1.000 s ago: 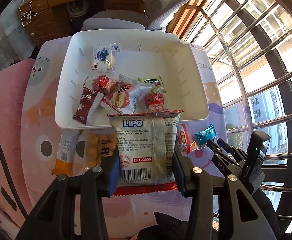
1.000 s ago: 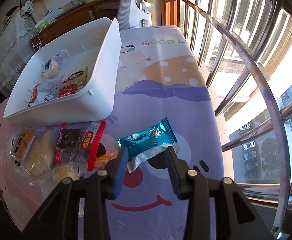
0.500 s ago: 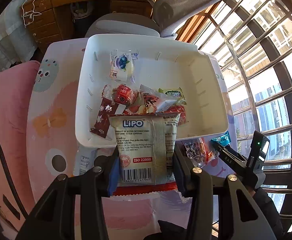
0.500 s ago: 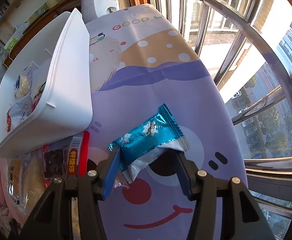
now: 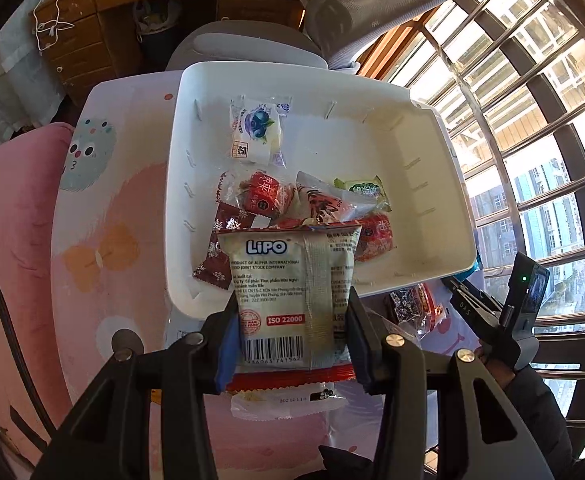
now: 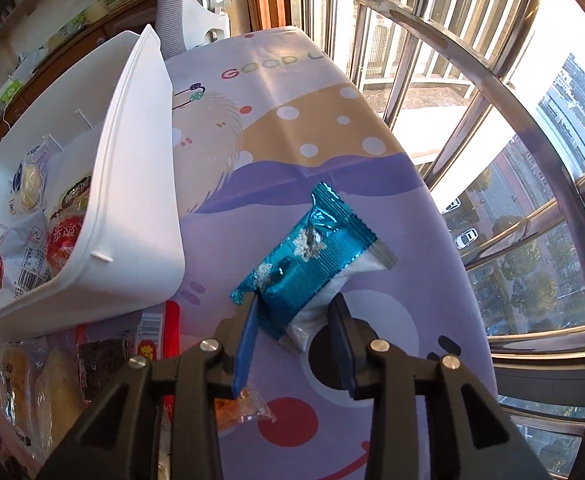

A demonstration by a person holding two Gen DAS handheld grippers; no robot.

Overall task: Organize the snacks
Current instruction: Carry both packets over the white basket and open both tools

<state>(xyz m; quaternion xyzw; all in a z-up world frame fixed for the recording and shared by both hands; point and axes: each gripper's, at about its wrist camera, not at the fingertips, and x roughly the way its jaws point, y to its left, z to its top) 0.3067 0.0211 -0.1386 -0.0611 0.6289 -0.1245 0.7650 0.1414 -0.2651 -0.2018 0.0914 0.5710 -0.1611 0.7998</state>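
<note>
My left gripper [image 5: 292, 300] is shut on a pale LiPO snack packet [image 5: 288, 280], held over the near rim of the white bin [image 5: 432, 268]. Inside the bin lie several snacks, among them a blueberry packet [image 5: 256, 132] and red packets [image 5: 266, 196]. In the right wrist view a shiny blue snack packet [image 6: 312, 248] lies on the purple cartoon tablecloth [image 6: 292, 152], right of the bin [image 6: 140, 200]. My right gripper [image 6: 294, 302] is closing its jaws on the packet's near end, and both pads touch it.
Loose snacks lie in front of the bin: a dark packet with a red edge [image 6: 104, 360], yellow cakes [image 6: 16, 380] and an orange packet [image 6: 236, 404]. A window grille [image 6: 472, 128] runs along the table's right edge. A grey chair [image 5: 372, 4] stands behind the table.
My left gripper carried the LiPO packet forward, over the bin's near rim. My right gripper rolled, spread its jaws around the blue packet, then narrowed them onto it.
</note>
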